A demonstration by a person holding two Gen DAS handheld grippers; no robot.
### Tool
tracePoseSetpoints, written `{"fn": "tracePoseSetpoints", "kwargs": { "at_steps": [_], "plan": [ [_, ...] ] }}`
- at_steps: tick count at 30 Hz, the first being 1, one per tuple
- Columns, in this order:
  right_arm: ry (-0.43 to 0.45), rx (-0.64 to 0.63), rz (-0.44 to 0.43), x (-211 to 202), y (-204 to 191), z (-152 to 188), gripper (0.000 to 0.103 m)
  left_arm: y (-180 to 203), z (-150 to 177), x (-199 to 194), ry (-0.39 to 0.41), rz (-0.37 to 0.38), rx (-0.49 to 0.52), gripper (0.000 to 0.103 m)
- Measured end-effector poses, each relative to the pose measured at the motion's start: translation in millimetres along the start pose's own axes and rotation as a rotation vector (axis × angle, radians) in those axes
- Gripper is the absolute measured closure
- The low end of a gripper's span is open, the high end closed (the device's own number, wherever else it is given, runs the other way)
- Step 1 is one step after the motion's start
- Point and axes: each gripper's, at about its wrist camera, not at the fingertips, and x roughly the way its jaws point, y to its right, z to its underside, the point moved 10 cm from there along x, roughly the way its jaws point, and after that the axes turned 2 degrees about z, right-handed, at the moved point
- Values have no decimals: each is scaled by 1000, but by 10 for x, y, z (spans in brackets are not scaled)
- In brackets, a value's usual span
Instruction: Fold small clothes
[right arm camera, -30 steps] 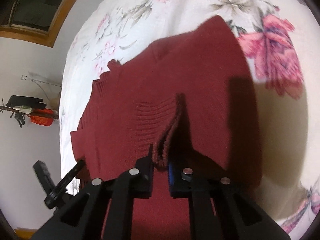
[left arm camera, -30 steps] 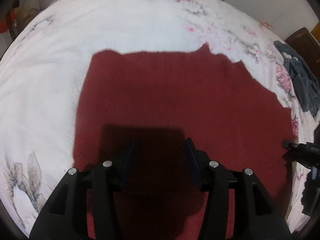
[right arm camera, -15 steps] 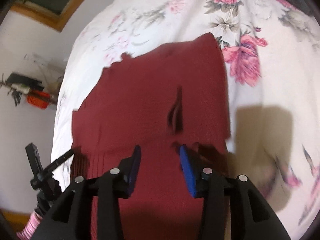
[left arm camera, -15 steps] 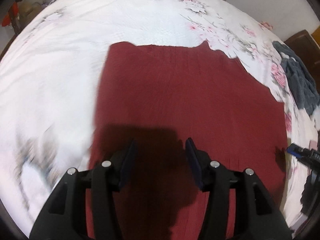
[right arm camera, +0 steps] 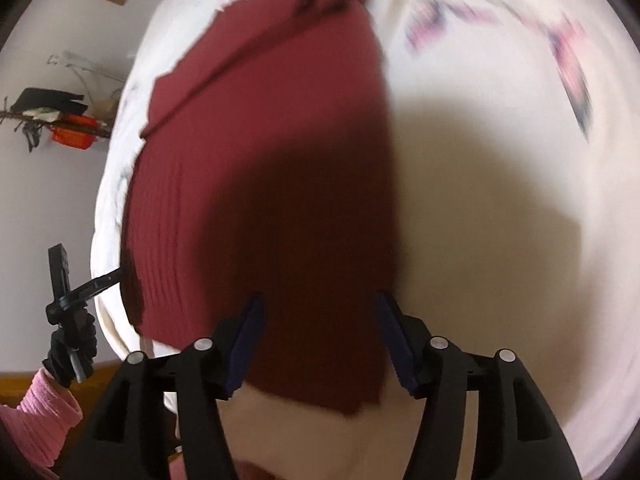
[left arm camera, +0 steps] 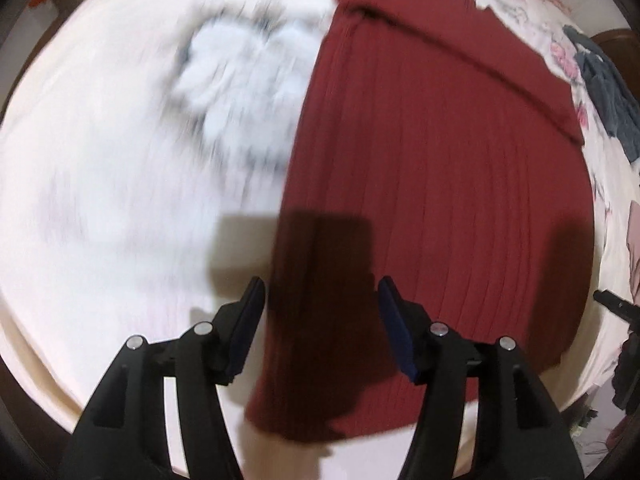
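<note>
Across the centre and right of the left wrist view, the dark red knit garment (left arm camera: 440,184) is lying flat on the white floral bedcover (left arm camera: 120,220), and you are holding your left gripper (left arm camera: 320,320) just over its near left corner, jaws spread apart and gripping nothing. Its ribbing is running from the bottom of the frame toward the top, so the long axis is lying roughly in line with your fingers, with a folded band crossing the far end at the upper right. Over in the right wrist view the same dark red knit garment (right arm camera: 260,200) is filling the middle of the frame, and your right gripper (right arm camera: 318,330) is hanging above the near right corner, its jaws likewise wide and empty; the garment's right edge is running up the frame just inside your right finger. Each gripper is sitting nearest its own near corner, so I judge the coming move as a two-handed pinch of that near hem, carried away from you toward the far band. Both views are blurring with motion, so whether either fingertip is touching cloth is not something you can read. A dark grey garment (left arm camera: 608,92) is lying well apart at the right edge.
</note>
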Motion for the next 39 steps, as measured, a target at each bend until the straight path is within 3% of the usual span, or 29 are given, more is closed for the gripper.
{"fn": "tracePoseSetpoints", "kwargs": {
  "at_steps": [2,6,9,16,18,23,26,29,32,36,39],
  "plan": [
    [-30,25,32,55,174,192,42,-16,125,61,-22,23,-25,45],
    [-63,44,15,193,287,389,42,-3,232,195,-37,-2,-4,42],
    [-77,28,-11,290,211,434,42,35,256,220,-38,-7,-4,40],
    [-98,-8,-119,475,-102,446,48,149,495,286,-78,66,-42,42],
    [-101,2,-136,517,-112,443,50,137,516,299,-81,84,-64,46],
    [-119,36,-196,555,-145,442,80,13,533,278,-82,100,-110,81],
    [-120,44,-236,518,-190,417,93,13,549,216,-84,124,-103,92],
    [-109,61,-308,433,-302,343,96,-13,511,147,-84,140,-88,95],
    [-87,40,-369,286,-454,241,96,9,468,32,-67,209,-115,96],
    [-25,38,-453,18,-616,-17,96,96,212,-279,0,357,-154,96],
    [32,59,-499,-137,-673,-285,96,165,56,-437,64,390,-131,96]
  ]
}}
